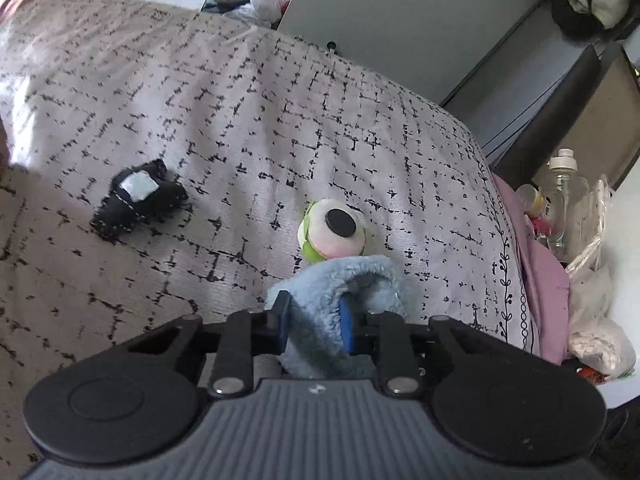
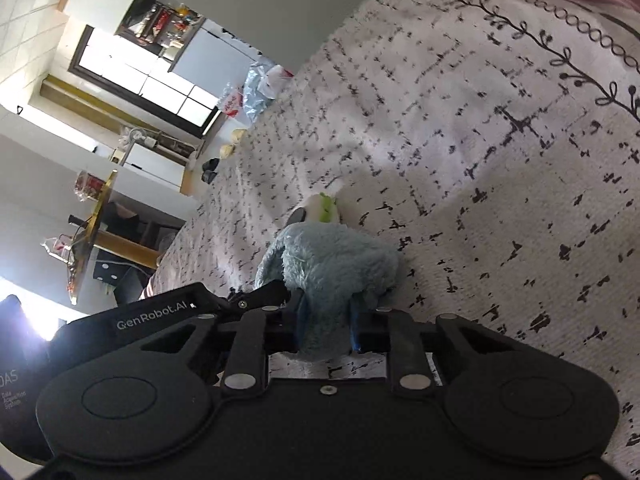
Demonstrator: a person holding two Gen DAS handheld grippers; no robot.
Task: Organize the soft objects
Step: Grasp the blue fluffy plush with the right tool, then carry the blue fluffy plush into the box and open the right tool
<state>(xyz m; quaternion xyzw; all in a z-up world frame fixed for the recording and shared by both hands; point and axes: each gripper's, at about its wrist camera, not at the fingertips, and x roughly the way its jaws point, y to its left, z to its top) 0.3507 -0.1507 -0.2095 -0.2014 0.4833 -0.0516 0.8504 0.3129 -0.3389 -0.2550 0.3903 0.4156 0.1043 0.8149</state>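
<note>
Both the left gripper (image 1: 314, 316) and right gripper (image 2: 326, 314) have their jaws clenched on the blue plush cloth (image 1: 340, 292), just in front of the eyeball toy (image 1: 334, 230) on the bed (image 1: 240, 112). Risk: opposing pulls stretch the cloth or slip one grip.

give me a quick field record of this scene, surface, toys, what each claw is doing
surface: bedspread, pale with a black broken-grid print
held item: blue plush toy, fluffy
left claw: shut on the blue plush toy
right claw: shut on the same toy, from another side
nearby toy: eyeball plush, green and white with a black pupil, lying just beyond the blue one
other toy: black plush with a white patch, lying apart
bedside: clear plastic bottle
</note>
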